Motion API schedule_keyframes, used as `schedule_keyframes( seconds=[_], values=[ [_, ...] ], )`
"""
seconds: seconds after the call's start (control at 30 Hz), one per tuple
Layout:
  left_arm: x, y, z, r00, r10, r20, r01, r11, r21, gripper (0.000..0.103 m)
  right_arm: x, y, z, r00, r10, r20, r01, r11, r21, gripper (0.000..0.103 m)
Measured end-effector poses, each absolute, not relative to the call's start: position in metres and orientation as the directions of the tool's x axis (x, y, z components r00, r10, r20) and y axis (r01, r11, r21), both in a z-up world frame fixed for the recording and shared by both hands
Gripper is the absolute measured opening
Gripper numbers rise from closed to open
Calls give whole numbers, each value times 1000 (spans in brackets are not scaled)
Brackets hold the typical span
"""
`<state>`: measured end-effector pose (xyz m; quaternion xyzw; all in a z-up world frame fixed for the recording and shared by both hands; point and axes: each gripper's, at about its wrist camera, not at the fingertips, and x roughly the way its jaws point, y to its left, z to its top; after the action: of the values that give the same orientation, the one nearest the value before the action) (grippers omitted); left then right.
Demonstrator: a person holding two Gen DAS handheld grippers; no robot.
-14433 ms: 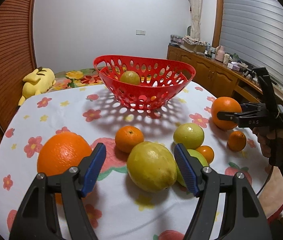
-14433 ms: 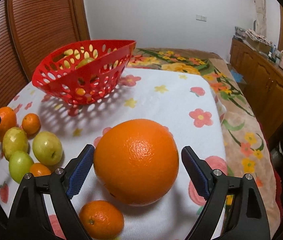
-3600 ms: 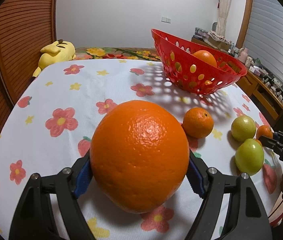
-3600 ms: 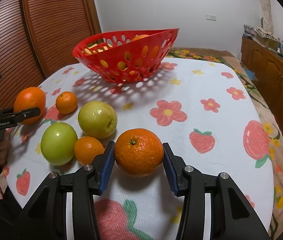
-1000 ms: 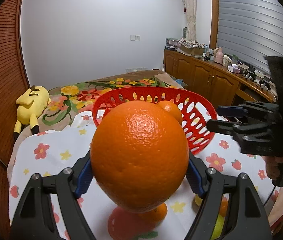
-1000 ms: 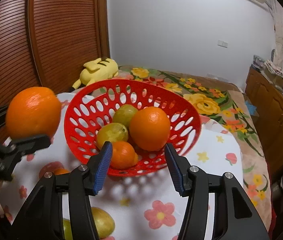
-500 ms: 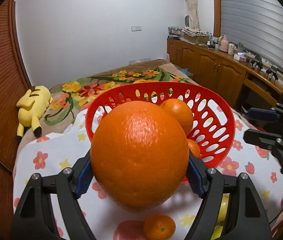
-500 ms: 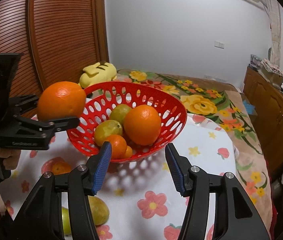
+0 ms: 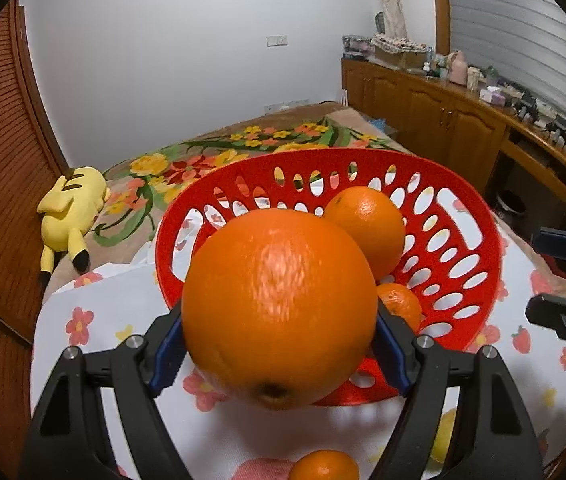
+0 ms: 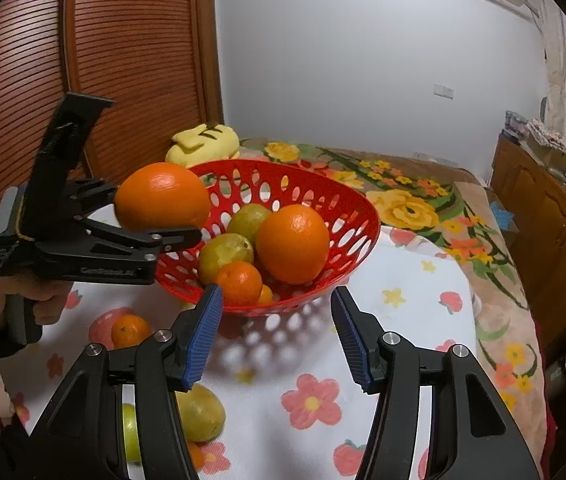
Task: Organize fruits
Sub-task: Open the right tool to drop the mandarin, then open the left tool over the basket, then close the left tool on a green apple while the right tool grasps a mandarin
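Note:
My left gripper is shut on a large orange and holds it in the air over the near left rim of the red basket. The right wrist view shows the same orange at the basket's left rim. The basket holds a big orange, two yellow-green fruits and small oranges. My right gripper is open and empty, in front of the basket above the tablecloth.
On the flowered tablecloth lie a small orange, a yellow-green fruit and a green one. A yellow plush toy lies behind the table. A wooden cabinet stands at the right.
My left gripper has carried the large orange closer to the basket, over its rim. My right gripper has drawn back a little, still open.

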<state>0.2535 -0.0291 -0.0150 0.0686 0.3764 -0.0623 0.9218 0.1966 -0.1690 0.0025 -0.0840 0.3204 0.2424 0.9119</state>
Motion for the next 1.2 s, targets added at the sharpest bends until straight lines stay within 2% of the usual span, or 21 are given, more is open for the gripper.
schedule_keyframes(
  seconds=[0.13,0.67,0.97,1.2],
  values=[
    [258,-28,-19,692,-91,-716,164,986,33,80,196,-168,0,673,383,-632,-495,869,-1,58],
    [272,-22,-20,681,-119,-722,144,989,-27,80,190,-170,-11,656,393,-645,-507,862,10,59],
    [270,-18,-4,678,-129,-723,158,987,-27,80,190,-172,-16,649,402,-646,-509,860,23,59],
    [259,-16,27,754,-133,-644,156,988,-21,83,189,-168,-19,640,406,-652,-516,856,26,59]
  ],
)
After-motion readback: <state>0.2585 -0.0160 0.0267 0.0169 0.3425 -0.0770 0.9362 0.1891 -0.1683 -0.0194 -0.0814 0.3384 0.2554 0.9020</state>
